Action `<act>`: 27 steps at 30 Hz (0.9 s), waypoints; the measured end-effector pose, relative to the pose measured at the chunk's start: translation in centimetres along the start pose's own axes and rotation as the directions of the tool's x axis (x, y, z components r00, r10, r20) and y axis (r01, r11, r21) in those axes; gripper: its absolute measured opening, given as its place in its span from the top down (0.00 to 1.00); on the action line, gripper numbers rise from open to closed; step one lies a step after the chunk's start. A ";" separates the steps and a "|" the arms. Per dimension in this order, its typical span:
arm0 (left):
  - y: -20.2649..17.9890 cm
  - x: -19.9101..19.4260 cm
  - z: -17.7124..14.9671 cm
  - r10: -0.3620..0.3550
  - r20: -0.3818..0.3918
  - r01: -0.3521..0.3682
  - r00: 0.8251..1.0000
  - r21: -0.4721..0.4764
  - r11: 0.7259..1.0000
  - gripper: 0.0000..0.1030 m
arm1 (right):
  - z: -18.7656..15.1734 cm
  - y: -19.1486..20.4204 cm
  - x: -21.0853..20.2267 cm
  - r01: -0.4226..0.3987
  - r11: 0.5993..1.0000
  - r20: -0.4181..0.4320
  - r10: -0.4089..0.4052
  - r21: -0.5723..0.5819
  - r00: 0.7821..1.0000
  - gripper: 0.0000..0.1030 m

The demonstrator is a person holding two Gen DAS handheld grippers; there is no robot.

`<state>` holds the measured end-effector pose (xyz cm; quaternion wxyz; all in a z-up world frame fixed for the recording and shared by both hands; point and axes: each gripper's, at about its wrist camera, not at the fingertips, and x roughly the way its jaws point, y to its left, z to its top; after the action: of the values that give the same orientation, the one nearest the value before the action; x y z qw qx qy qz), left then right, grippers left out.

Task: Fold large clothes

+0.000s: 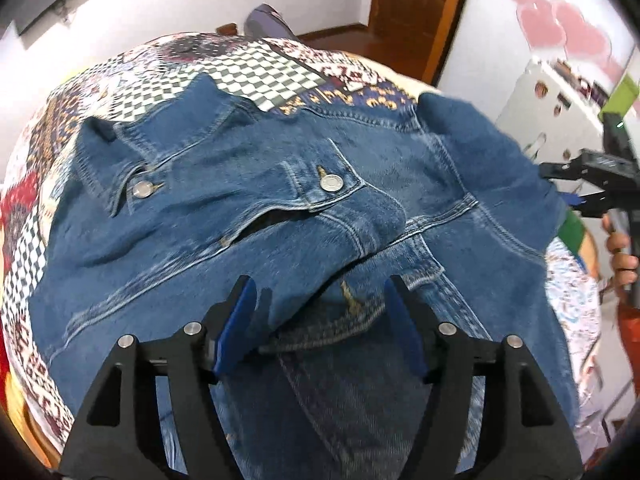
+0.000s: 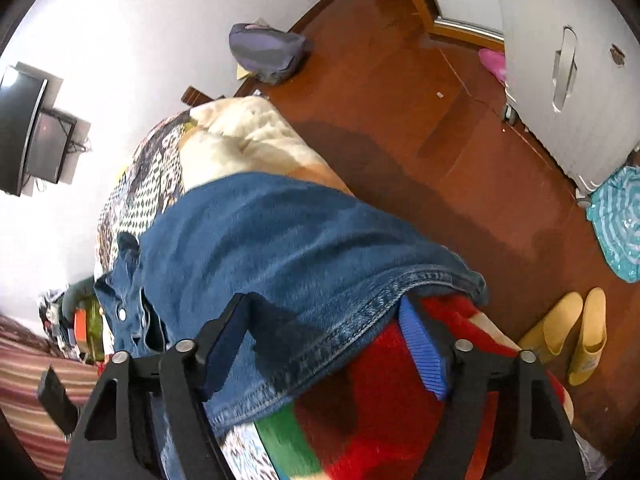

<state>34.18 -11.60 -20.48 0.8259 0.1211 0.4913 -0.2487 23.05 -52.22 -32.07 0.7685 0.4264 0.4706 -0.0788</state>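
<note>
A blue denim jacket lies spread over a patchwork bedspread. A sleeve is folded across its front, and the buttoned cuff rests near the middle. My left gripper hovers over the cuff's end with jaws wide apart and the pads clear of the cloth. At the jacket's right edge, a hand holds my right gripper. In the right wrist view the jacket's stitched hem runs between the right gripper's spread jaws, with one blue pad just under the hem and no visible pinch.
The bed's edge drops to a brown wooden floor. On the floor are yellow boots, a grey bag and a teal cloth. A white cabinet stands beyond. A red and green blanket lies under the hem.
</note>
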 end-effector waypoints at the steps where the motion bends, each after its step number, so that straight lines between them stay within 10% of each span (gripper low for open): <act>1: 0.4 -0.6 -0.2 -0.009 0.011 0.009 1.000 -0.015 1.000 0.36 | 0.2 0.0 0.0 -0.001 1.000 0.006 0.001 0.003 1.000 0.41; 12: 3.9 -5.7 -2.4 0.036 0.109 -0.022 0.993 -0.124 0.992 0.35 | 1.0 1.5 -1.9 -0.019 0.999 0.078 0.021 -0.035 0.997 0.92; 18: 5.7 -7.6 -3.3 0.062 0.156 -0.036 0.986 -0.162 0.986 0.35 | 1.1 7.2 -6.4 -0.125 0.973 0.148 0.155 -0.191 0.977 0.96; 27: 7.1 -7.8 -4.8 0.045 0.152 -0.012 0.987 -0.214 0.977 0.35 | -1.2 9.6 -4.9 0.088 0.959 0.088 -0.067 -0.268 0.994 0.95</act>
<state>31.26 -1.16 -16.29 0.8735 0.0193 0.4470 -0.1916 24.67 -46.74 -22.86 0.8338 0.2949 0.4628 -0.0602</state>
